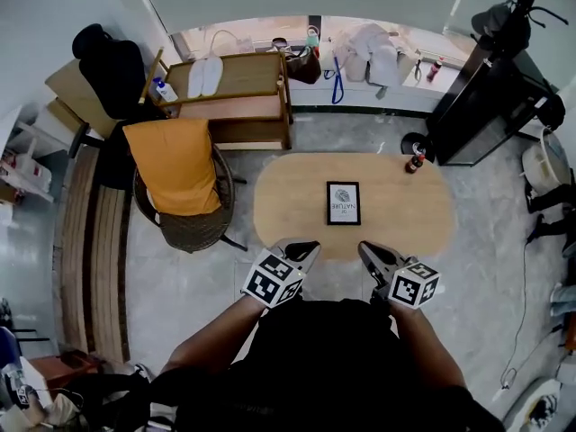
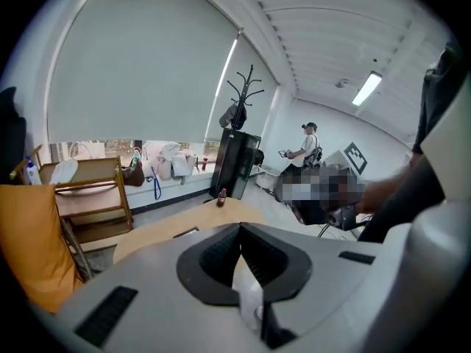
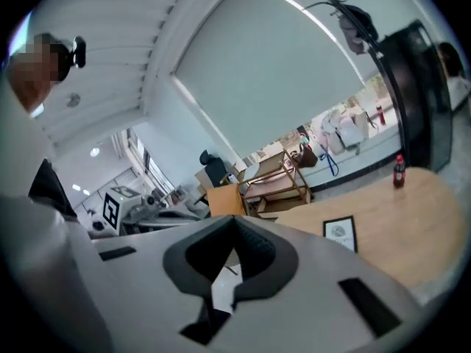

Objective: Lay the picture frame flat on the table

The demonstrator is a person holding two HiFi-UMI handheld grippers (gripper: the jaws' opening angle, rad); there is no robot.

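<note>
Black jaws pressed together on our left gripper (image 1: 301, 249) and right gripper (image 1: 367, 251), nothing pinched, both just off table's (image 1: 279, 196) near edge. Picture frame (image 1: 343, 202) lies flat mid-table. Guessing light, stiff, glass fragile, so we'd pinch outer rim.

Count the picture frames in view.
1: the frame lies flat near the middle of the table. Clutter on the far shelf might hide others.
</note>
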